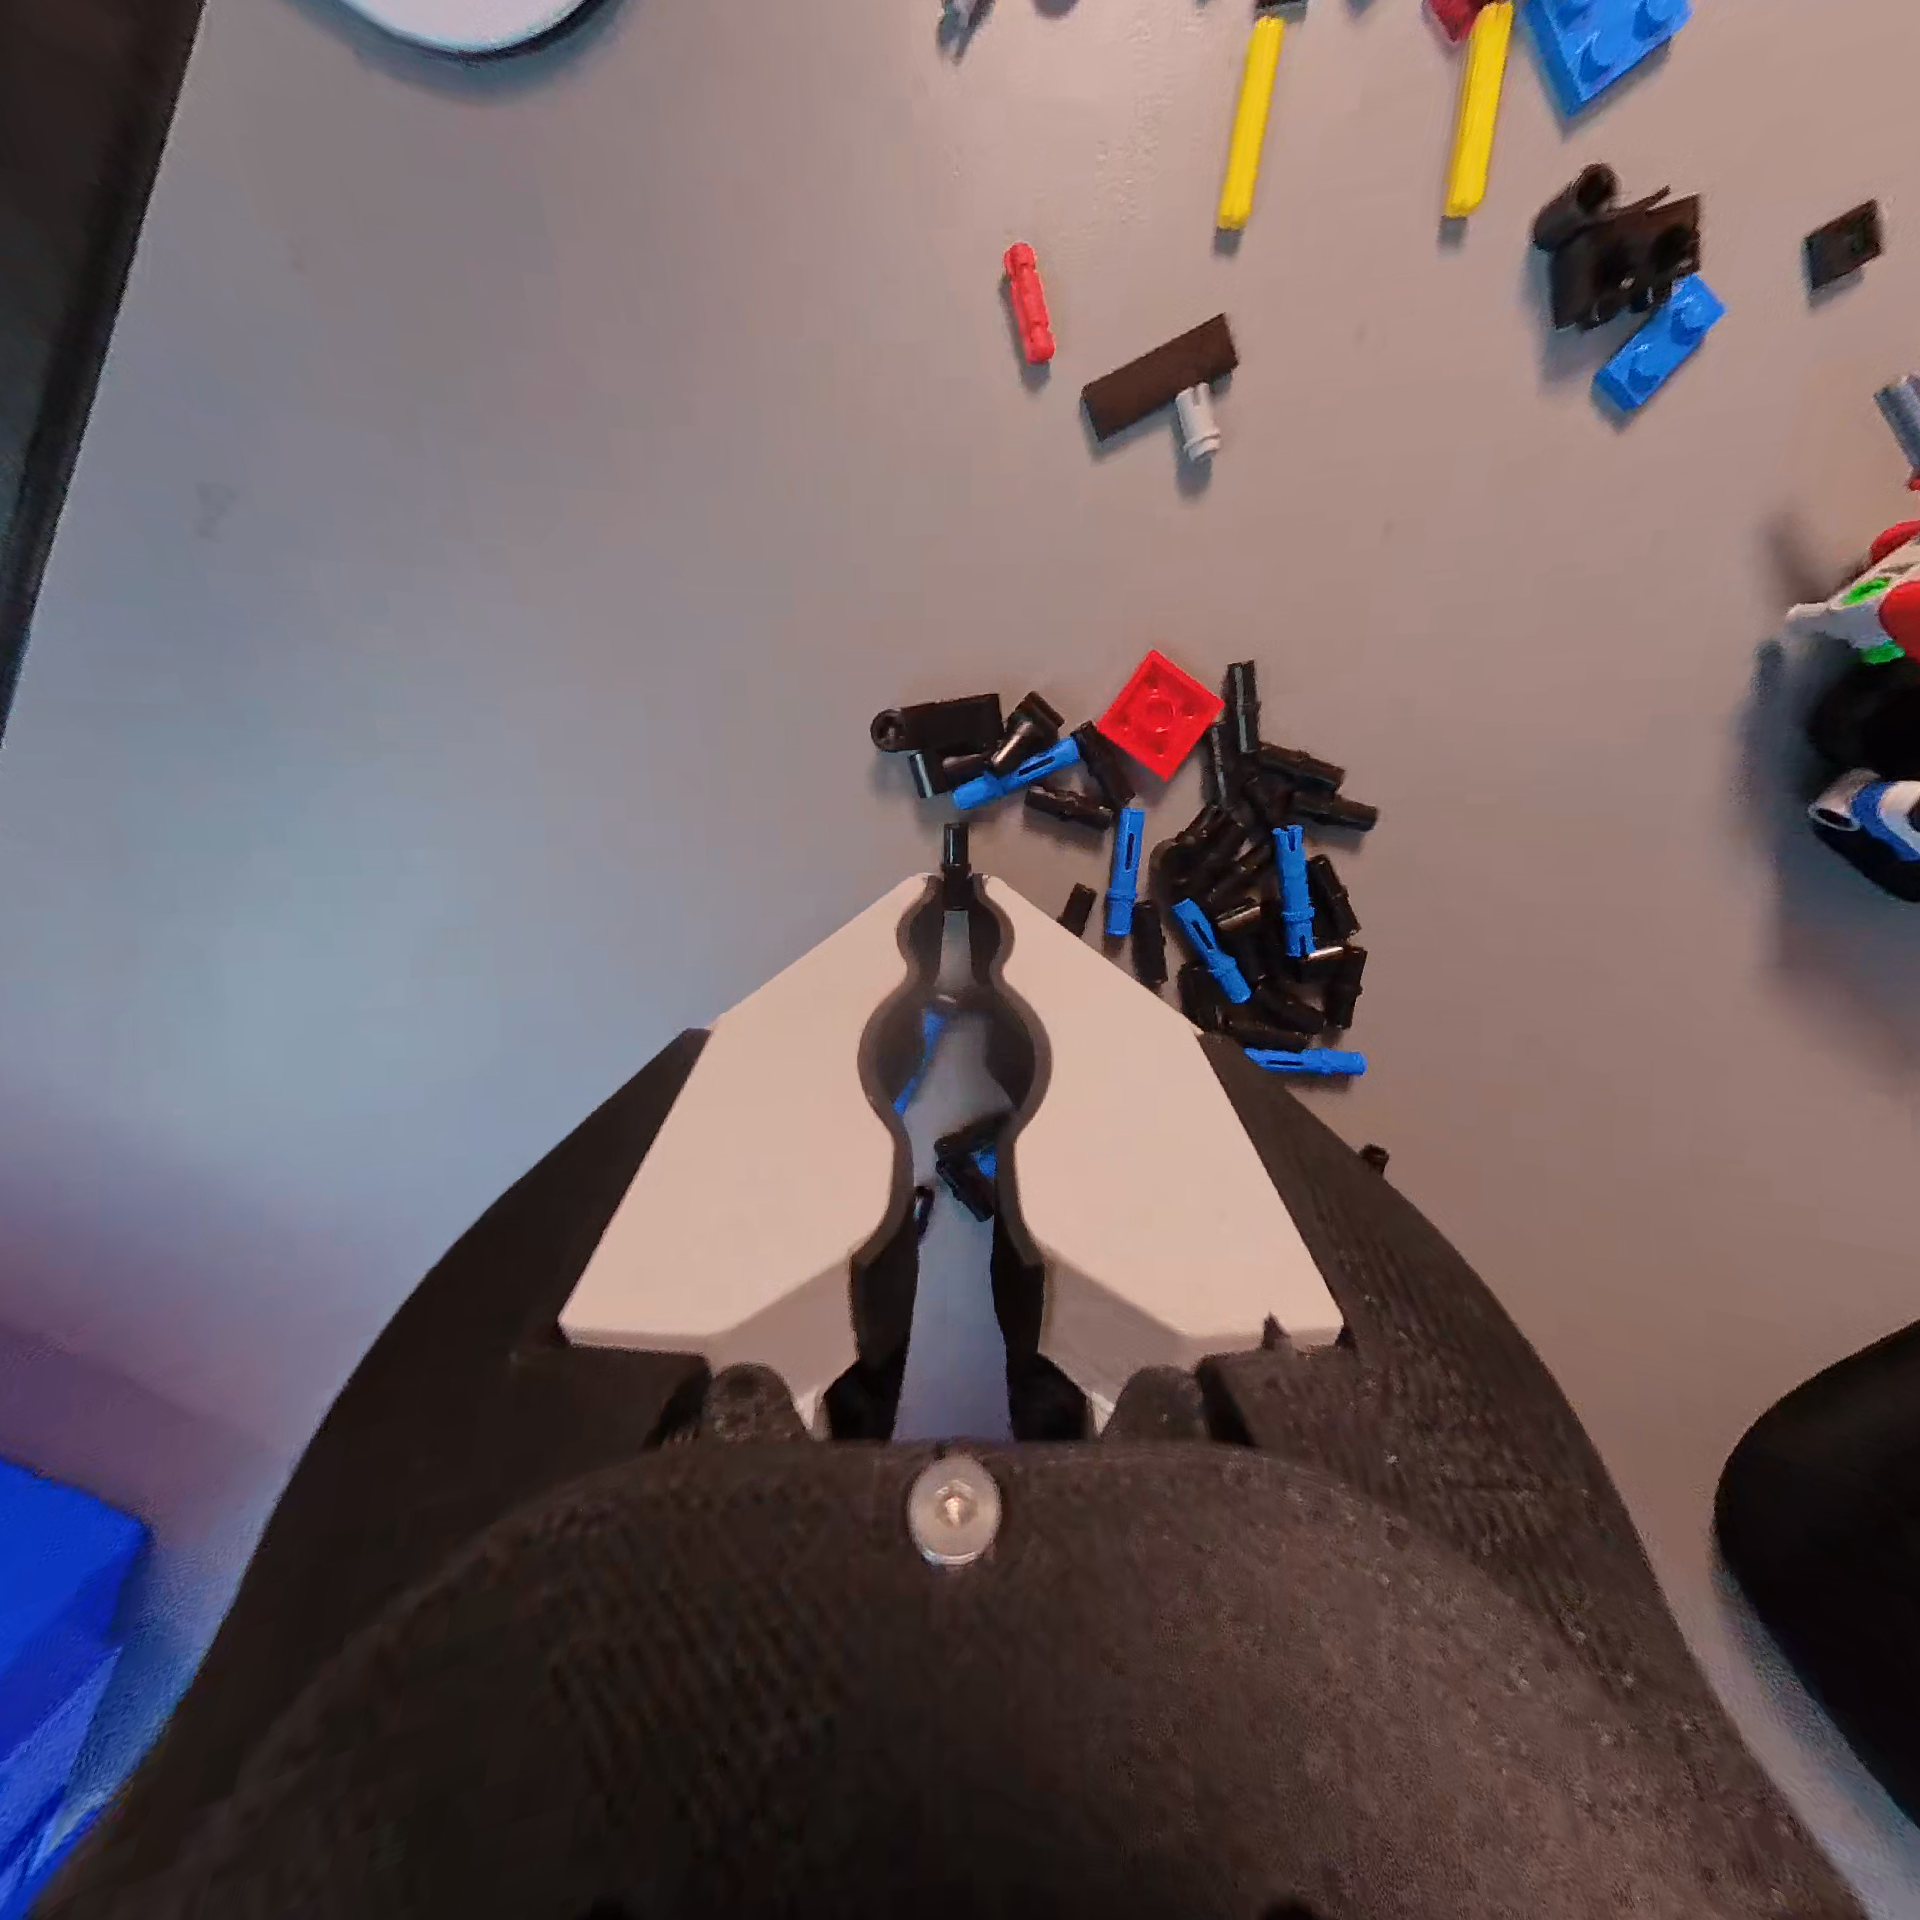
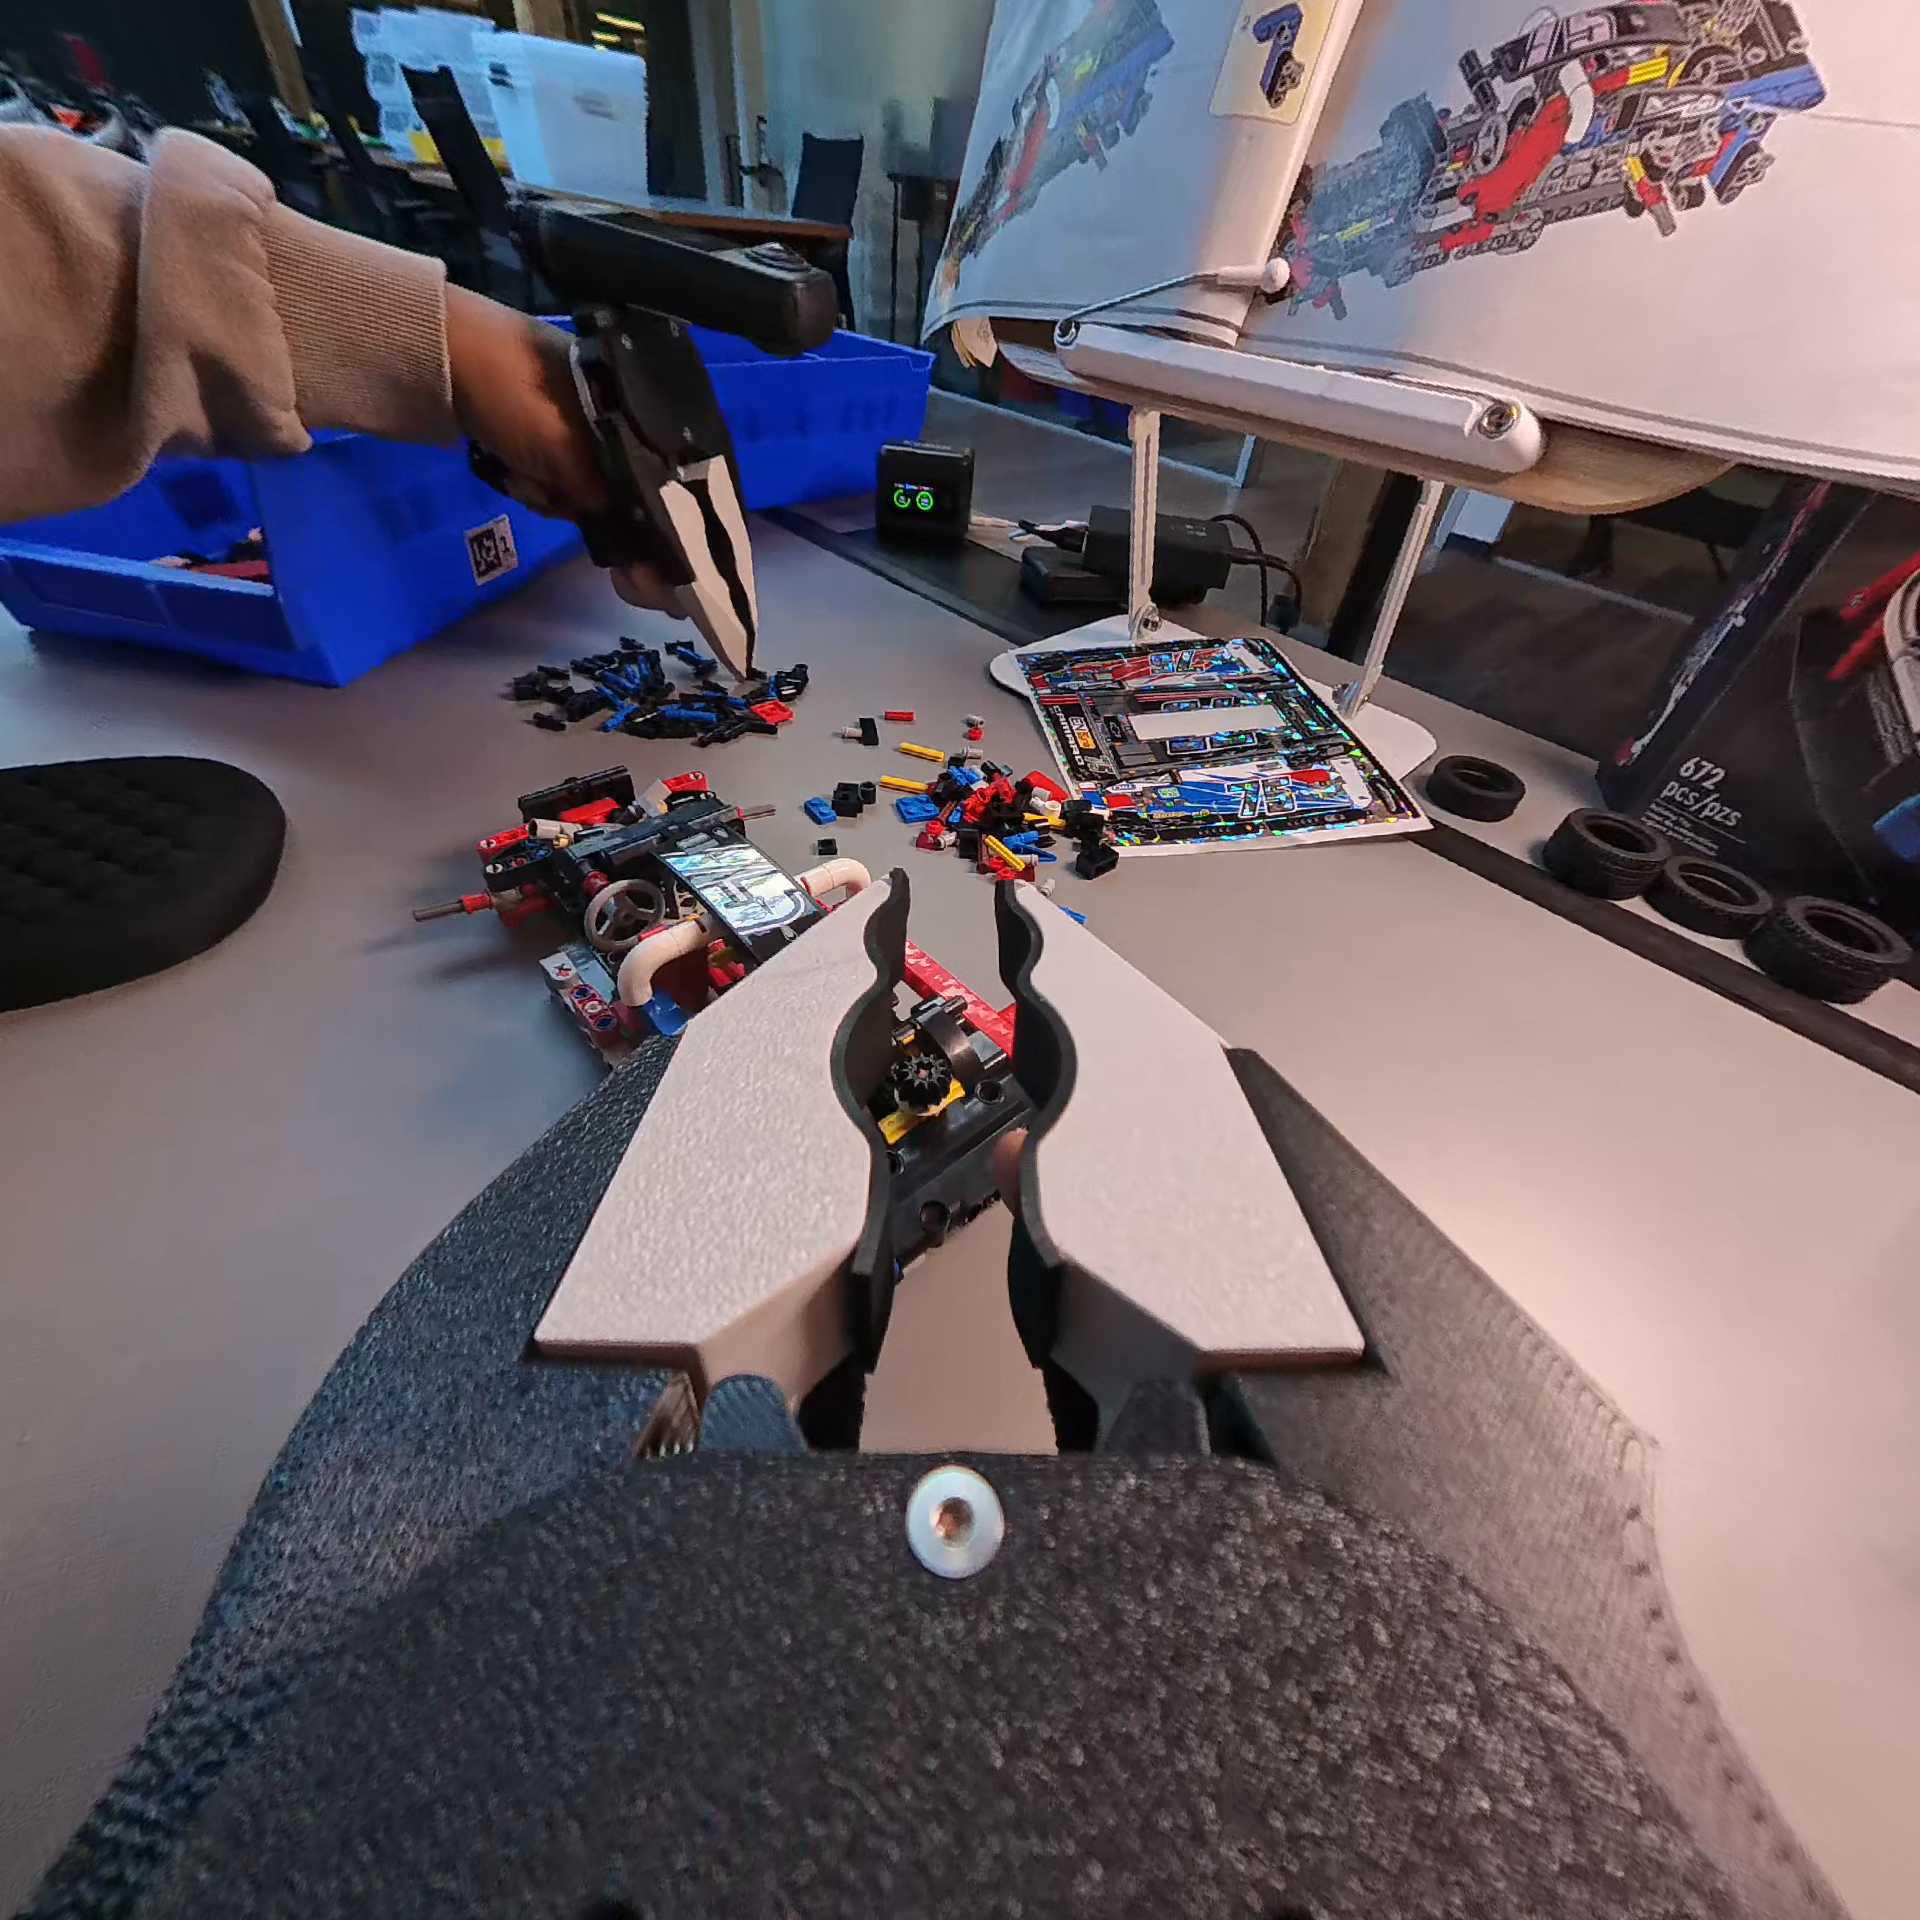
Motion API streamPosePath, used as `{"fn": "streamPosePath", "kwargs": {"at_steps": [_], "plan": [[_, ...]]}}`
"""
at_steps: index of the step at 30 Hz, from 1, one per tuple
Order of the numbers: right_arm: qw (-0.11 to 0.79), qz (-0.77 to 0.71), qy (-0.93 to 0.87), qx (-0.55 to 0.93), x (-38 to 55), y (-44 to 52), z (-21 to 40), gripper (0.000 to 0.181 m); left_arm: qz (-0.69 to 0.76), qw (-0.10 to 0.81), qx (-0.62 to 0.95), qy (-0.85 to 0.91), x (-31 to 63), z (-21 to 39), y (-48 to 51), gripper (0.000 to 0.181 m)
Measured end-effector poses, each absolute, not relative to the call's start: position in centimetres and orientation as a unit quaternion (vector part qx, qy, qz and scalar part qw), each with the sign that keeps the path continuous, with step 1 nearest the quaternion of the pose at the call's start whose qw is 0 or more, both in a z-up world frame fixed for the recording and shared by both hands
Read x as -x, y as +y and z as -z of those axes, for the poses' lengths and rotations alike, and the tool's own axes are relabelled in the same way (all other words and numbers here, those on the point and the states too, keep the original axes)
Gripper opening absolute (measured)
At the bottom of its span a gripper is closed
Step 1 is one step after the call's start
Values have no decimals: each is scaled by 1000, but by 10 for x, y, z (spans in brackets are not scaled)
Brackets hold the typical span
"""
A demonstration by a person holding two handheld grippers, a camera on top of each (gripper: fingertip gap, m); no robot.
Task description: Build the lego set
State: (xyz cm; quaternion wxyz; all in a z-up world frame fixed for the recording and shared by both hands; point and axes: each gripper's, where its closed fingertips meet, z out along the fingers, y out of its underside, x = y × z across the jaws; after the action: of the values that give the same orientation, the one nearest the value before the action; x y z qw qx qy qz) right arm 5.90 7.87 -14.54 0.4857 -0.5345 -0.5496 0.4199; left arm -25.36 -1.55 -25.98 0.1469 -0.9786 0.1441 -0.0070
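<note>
My left gripper (image 1: pixel 954 883) is shut on a small black pin (image 1: pixel 954 847) that sticks out past its tips, just short of a pile of black and blue pins (image 1: pixel 1247 914) with a red square plate (image 1: pixel 1158 712). In the right wrist view the left gripper (image 2: pixel 746 670) points down at that pile (image 2: pixel 655 696). My right gripper (image 2: pixel 951 894) grips the near end of the partly built car chassis (image 2: pixel 644 894) on the grey table. A black block with a small gear (image 2: pixel 925 1086) sits between its jaws, whose tips stay apart.
Mixed loose parts (image 2: pixel 987 810) lie beyond the chassis, beside a sticker sheet (image 2: pixel 1205 748). An instruction booklet on a stand (image 2: pixel 1558 208) overhangs at the right. Tyres (image 2: pixel 1704 883) and the set box (image 2: pixel 1766 727) are far right. Blue bins (image 2: pixel 312 582) and a black pad (image 2: pixel 114 873) are at the left. Left tips to right tips: about 35 cm.
</note>
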Motion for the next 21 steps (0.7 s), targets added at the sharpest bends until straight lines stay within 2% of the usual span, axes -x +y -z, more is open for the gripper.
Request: {"fn": "streamPosePath", "kwargs": {"at_steps": [1, 4, 6, 8, 13, 18, 21], "plan": [[487, -423, -548, 533, -60, 78, 144, 15, 15, 164, 974, 157, 246, 254, -13, 2], [487, -437, -553, 516, -59, 71, 136, 15, 81, 255, 942, 201, 191, 215, -5, 1], [483, -451, -578, 478, -54, 54, 129, 15, 175, 317, 900, 242, 129, 180, -6, 2], [474, -450, -627, 425, -46, 29, 127, 19, 242, 344, 860, 288, 70, 154, -13, 2], [443, -436, -722, 304, -40, -26, 126, 15, 348, 333, 796, 368, -28, 121, -35, 2], [433, -447, -731, 279, -47, -40, 115, 16, 351, 303, 789, 402, -55, 121, -42, 2], [420, -454, -739, 267, -53, -47, 115, 5, 353, 294, 789, 409, -62, 123, -46, 2]]}}
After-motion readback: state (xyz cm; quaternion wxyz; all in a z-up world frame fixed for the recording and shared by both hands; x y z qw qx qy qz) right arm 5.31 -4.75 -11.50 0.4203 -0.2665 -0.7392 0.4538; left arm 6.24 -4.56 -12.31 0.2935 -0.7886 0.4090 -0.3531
